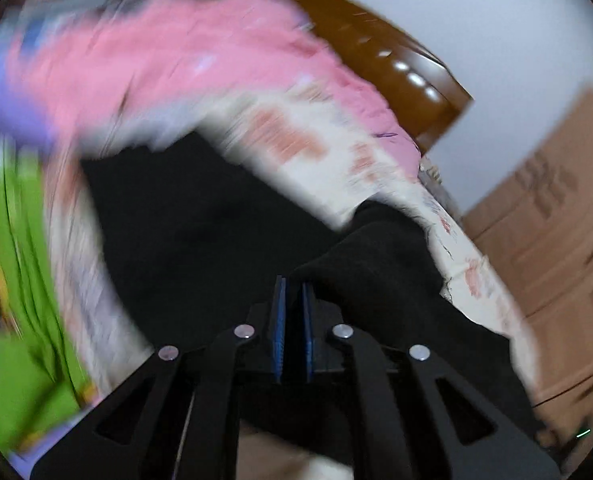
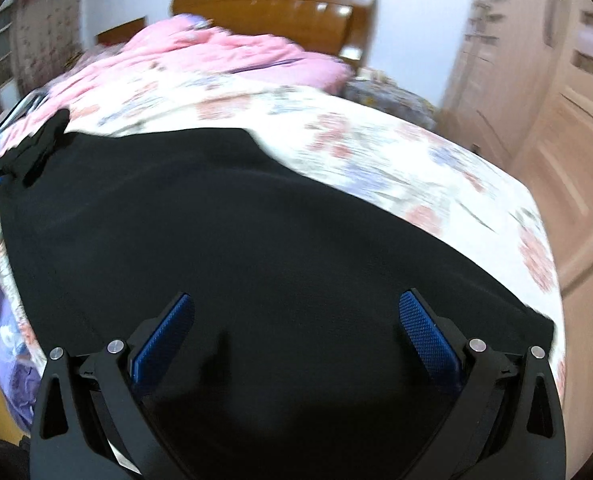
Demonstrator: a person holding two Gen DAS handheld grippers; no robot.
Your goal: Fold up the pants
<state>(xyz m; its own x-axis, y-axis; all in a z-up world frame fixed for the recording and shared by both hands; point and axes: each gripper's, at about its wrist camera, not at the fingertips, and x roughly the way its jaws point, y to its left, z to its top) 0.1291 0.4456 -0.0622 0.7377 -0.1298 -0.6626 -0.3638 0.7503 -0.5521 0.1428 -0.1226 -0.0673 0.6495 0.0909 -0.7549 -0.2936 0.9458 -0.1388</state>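
Black pants (image 2: 236, 208) lie spread across the floral bed sheet (image 2: 376, 152). My right gripper (image 2: 296, 300) hovers just above their near part, its blue pads (image 2: 424, 332) wide apart with nothing pinched. The left wrist view is heavily blurred. In it my left gripper (image 1: 293, 280) has its blue pads nearly together, and a raised fold of the black pants (image 1: 376, 264) runs into the tips from the right. More of the pants lies flat beyond it. A dark shape at the pants' far left corner (image 2: 44, 140) is too blurred to identify.
A pink quilt (image 2: 224, 52) is heaped at the head of the bed before a wooden headboard (image 2: 280, 4). Pale wooden doors (image 2: 536, 120) stand to the right of the bed. Green (image 1: 24, 280) and purple cloth (image 2: 0, 320) lie at the bed's left side.
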